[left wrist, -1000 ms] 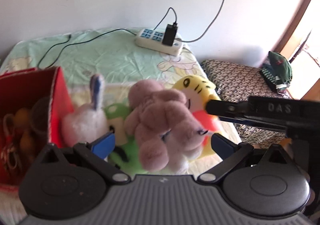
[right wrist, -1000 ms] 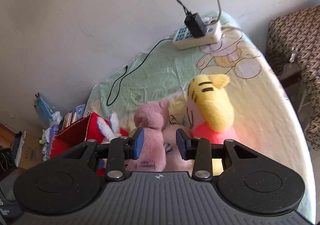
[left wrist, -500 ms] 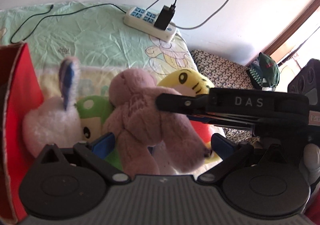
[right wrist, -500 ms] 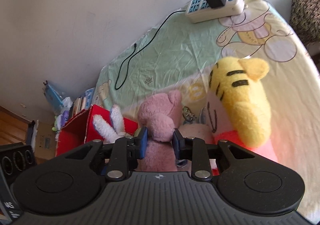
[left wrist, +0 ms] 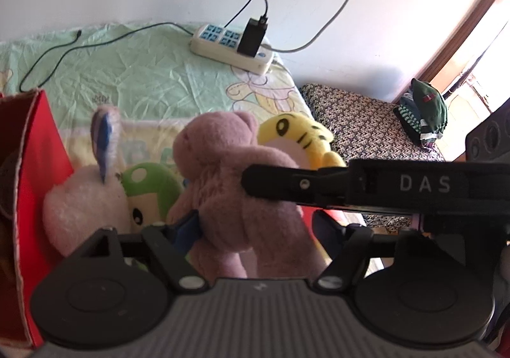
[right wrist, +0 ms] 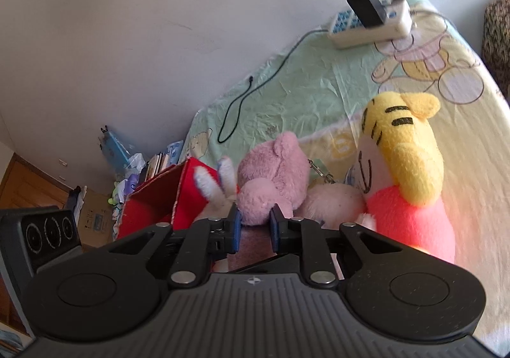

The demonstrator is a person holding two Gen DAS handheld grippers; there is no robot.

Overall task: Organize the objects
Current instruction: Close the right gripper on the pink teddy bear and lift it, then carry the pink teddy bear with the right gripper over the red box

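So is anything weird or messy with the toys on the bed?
Yes. The pink teddy bear is being squeezed by both grippers at once, the right gripper and the left gripper. A power strip with its charger also lies on the bedsheet.

a bed [left wrist: 149, 71] under a pale green and yellow cartoon sheet, set against a white wall. far end: a white power strip [left wrist: 231, 50] with a black adapter [left wrist: 253, 36] plugged in, and a thin black cable [left wrist: 63, 52] trailing loose across the green. nearer: a heap of plush toys, namely a yellow tiger [right wrist: 401, 147], a pink bear [left wrist: 229, 186], a white rabbit [left wrist: 83, 208] and a green toy [left wrist: 153, 192], packed touching. beside them, at the edge, an open red box [left wrist: 44, 141].
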